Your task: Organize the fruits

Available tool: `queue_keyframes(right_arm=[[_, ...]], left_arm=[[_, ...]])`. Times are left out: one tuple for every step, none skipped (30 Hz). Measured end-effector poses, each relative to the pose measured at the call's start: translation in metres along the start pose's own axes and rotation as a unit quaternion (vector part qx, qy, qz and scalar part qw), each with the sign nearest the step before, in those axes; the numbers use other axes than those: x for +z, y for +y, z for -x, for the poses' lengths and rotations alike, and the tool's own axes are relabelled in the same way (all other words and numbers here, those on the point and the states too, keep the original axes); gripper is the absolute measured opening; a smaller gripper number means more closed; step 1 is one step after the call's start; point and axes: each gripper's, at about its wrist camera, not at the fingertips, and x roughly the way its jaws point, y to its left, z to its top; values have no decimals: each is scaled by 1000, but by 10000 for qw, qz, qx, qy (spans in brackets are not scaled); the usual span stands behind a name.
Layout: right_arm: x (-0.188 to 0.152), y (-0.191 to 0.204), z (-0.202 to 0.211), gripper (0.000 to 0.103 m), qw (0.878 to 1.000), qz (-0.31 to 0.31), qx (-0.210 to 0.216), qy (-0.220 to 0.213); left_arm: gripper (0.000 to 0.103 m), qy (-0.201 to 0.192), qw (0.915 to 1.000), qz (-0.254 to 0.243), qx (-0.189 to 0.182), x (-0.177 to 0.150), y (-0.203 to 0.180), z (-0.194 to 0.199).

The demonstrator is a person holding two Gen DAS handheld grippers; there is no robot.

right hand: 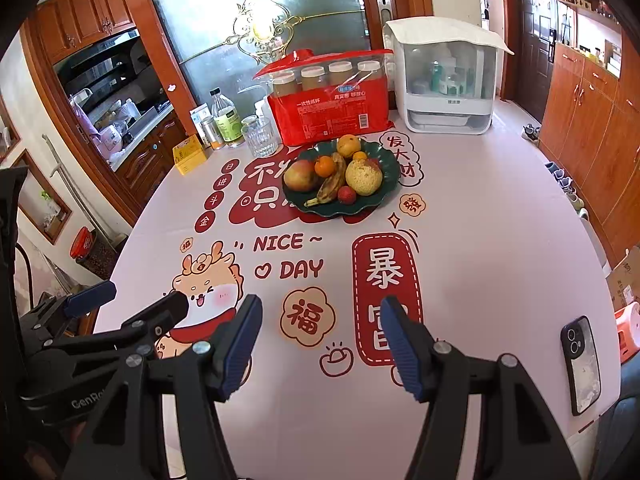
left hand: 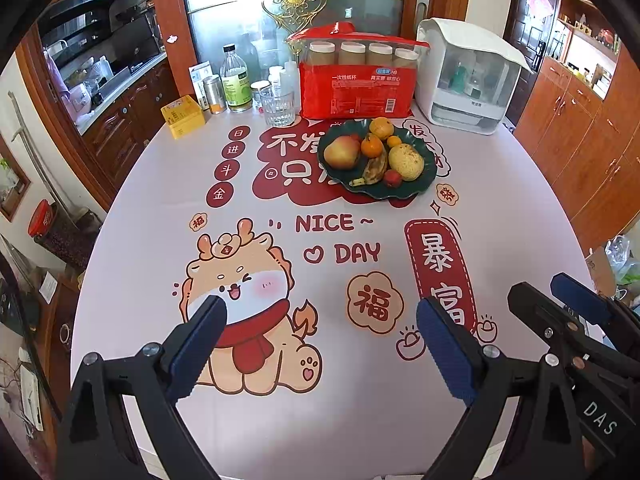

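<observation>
A dark green plate (left hand: pixel 426 178) (right hand: pixel 384 196) stands at the far middle of the table. It holds a red-yellow apple (left hand: pixel 341 153) (right hand: pixel 300 176), a brown-spotted banana (left hand: pixel 374 170) (right hand: pixel 330 188), a speckled pear (left hand: pixel 406 162) (right hand: pixel 363 177), several oranges (left hand: pixel 372 146) (right hand: pixel 324 166) and a small red fruit (left hand: pixel 393 178) (right hand: pixel 346 195). My left gripper (left hand: pixel 320 340) (right hand: pixel 132 300) is open and empty above the near table. My right gripper (right hand: pixel 320 340) (left hand: pixel 560 292) is open and empty beside it on the right.
Behind the plate stand a red pack of paper cups (left hand: pixel 356 84), a white dispenser box (left hand: pixel 468 76), a glass (left hand: pixel 277 106), bottles (left hand: pixel 235 80) and a yellow box (left hand: pixel 183 116). A phone (right hand: pixel 582 364) lies at the near right table edge. Wooden cabinets flank the table.
</observation>
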Motion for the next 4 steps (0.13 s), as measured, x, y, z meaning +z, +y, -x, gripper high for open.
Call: queue_keyframes(right_arm=[[0,0,0,62,10000,1,3,-1],[0,1,0,62,10000,1,3,1],[0,0,0,62,10000,-1,0,6],[0,0,0,62,10000,-6,5,12]], left_arm=[[95,-2,10000,3,0,1,-1,0],[95,-1,10000,-5,5,0,0,0],[95,3,10000,-7,5,0,0,0],[95,7,10000,-4,0,0,1,0]])
